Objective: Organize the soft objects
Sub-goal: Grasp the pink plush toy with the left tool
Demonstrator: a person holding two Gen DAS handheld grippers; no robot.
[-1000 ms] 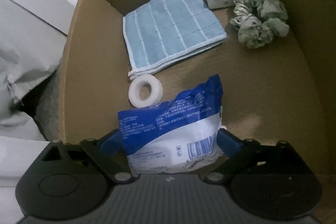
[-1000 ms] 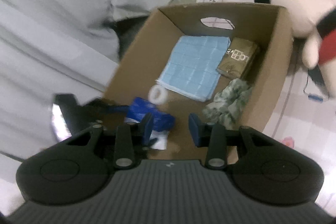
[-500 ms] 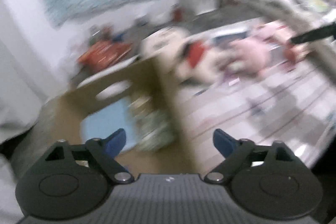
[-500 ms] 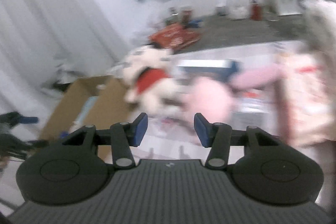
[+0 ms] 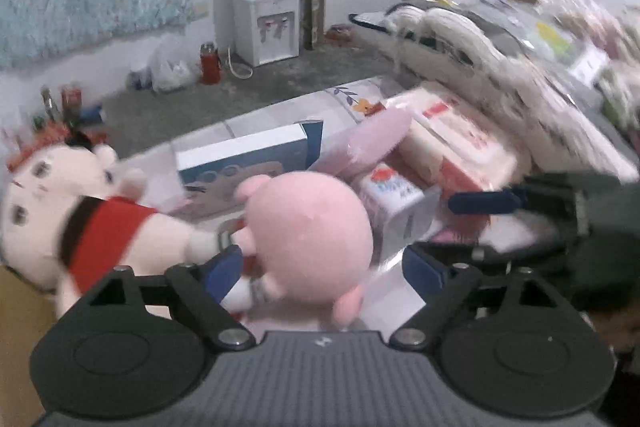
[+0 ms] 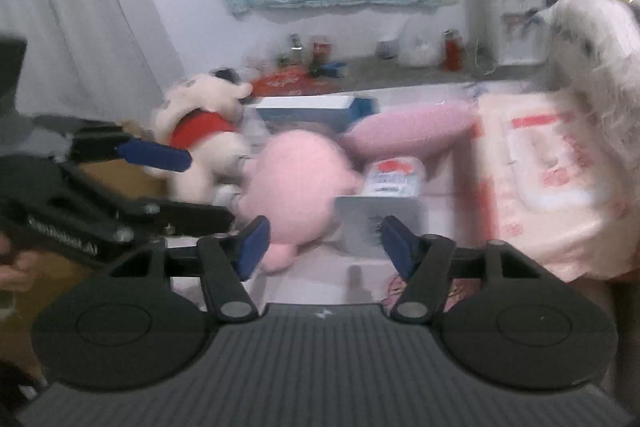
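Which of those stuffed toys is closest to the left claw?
The round pink plush, right between the open left claw fingers. The white doll with the red collar lies off to its left.

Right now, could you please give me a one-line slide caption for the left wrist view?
Open left gripper nears a round pink plush toy beside a white doll in red.
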